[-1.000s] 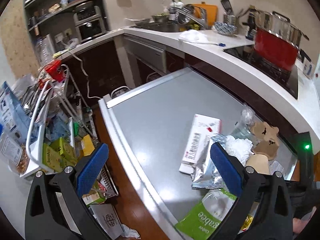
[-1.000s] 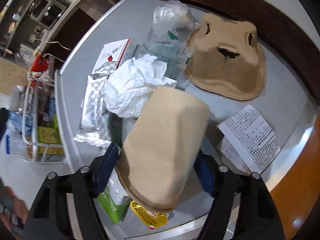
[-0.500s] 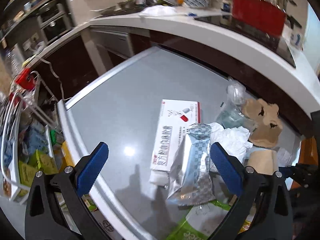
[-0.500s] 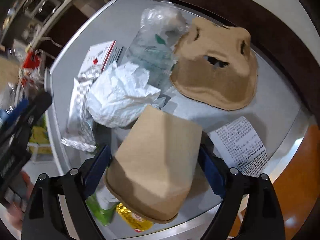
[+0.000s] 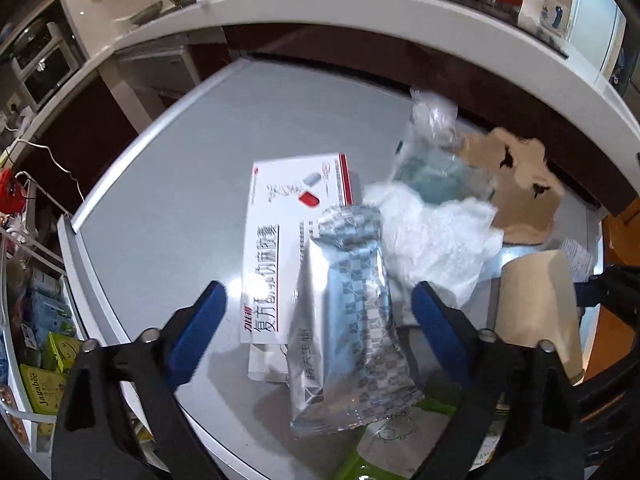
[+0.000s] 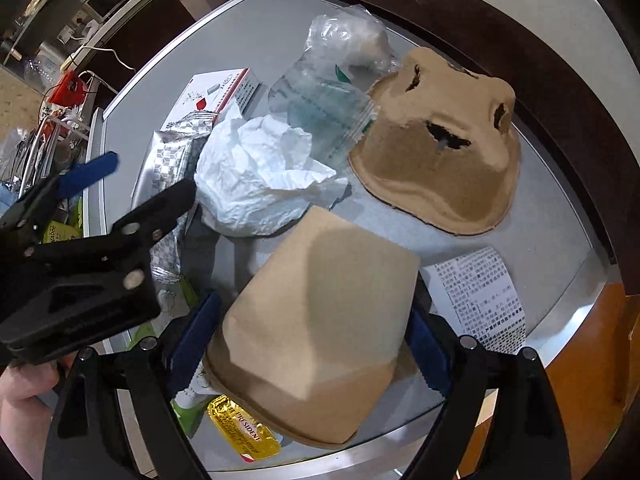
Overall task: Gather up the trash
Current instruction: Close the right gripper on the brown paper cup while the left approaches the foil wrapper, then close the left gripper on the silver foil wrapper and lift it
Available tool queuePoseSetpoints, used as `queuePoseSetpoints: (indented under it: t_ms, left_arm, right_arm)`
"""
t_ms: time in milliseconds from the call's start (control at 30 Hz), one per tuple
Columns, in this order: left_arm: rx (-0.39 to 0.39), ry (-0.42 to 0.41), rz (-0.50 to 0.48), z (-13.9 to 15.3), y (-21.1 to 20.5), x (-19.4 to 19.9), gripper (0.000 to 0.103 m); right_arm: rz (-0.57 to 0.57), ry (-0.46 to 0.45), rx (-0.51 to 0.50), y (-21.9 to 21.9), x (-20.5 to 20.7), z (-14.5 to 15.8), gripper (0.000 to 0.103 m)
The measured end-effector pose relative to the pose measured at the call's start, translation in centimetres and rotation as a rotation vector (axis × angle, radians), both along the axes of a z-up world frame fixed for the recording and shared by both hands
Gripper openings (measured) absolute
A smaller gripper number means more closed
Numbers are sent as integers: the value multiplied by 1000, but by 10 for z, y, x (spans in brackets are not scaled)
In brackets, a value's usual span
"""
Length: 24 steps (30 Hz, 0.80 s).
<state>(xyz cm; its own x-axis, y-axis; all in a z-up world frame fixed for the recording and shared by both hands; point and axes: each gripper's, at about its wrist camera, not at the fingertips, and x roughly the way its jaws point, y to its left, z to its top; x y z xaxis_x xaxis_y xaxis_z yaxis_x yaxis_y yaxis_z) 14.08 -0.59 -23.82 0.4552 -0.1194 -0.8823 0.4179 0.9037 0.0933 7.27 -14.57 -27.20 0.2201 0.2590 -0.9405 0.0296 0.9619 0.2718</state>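
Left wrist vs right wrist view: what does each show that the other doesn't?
Left wrist only: the white kitchen counter behind the table, and the medicine box's full printed top.

Right wrist only: the gold butter packet under the brown paper cup, the printed receipt in full, and a hand holding the left gripper.

Both: grey table, medicine box, silver foil pouch, crumpled white paper, clear plastic bag, moulded pulp tray. The right gripper has its jaws around the cup.
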Motion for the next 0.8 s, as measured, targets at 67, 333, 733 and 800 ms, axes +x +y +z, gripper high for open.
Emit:
queuePoseSetpoints:
  t_ms: [67,333,733,800]
  left_arm:
    - [-7,26,-2,-5,0,1,75]
    - [-75,24,29,9,17,-6,61]
    - [-99,29,63,15,30,-13,61]
    - [-87,28,54,14,24,-13,63]
  right_arm:
    - [-6,-5,9,-1,-1,1,84]
    - [-48,1,89,-22,-6,4,75]
    - [-62,35,45,-25,-10,5,89]
    - [-64,40,38,-23,-11,6,90]
